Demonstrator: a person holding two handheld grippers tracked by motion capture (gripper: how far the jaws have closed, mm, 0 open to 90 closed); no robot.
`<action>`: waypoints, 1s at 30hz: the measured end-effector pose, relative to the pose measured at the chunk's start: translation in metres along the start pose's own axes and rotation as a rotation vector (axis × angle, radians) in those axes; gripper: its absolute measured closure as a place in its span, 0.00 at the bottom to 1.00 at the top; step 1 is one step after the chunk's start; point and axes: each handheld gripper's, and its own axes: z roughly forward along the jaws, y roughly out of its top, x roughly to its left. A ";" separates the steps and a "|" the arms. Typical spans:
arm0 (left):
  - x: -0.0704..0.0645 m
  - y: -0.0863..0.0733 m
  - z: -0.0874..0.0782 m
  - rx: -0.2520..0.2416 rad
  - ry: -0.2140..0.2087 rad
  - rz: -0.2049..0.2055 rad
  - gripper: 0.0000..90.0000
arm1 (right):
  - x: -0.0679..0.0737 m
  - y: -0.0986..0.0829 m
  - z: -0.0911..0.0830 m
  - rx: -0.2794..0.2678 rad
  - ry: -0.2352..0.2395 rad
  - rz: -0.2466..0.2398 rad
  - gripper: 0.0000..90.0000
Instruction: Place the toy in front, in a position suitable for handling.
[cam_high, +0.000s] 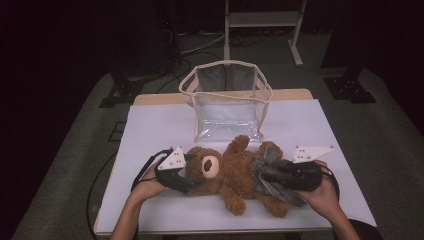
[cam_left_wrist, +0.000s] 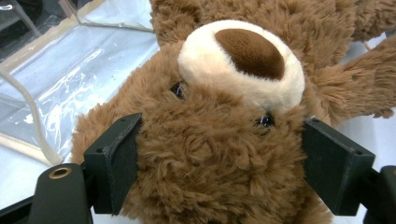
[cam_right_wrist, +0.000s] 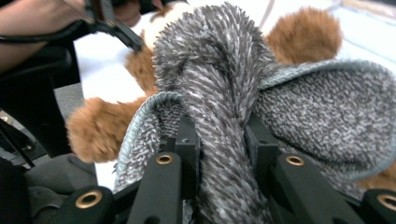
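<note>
The bear lay on its back on the white table, just in front of the clear bag. The left gripper had its jaws wide around the bear's head, pressing the fur on both sides. The right gripper was pinched tight on a fold of the grey cloth lying over the bear's legs. The fur was soft and squishy, so the head might slip out when lifted. The cloth might pull off too, since only one fold was held.
</note>
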 end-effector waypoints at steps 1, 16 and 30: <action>0.000 0.000 0.001 -0.003 -0.004 -0.002 0.23 | 0.002 0.006 0.001 0.001 0.010 -0.010 0.78; 0.003 0.001 0.005 -0.034 0.027 -0.034 0.34 | 0.034 0.051 0.080 0.190 0.124 -0.198 0.79; -0.004 -0.003 0.004 -0.018 0.016 -0.055 0.31 | 0.047 0.048 0.088 0.223 0.155 -0.240 0.79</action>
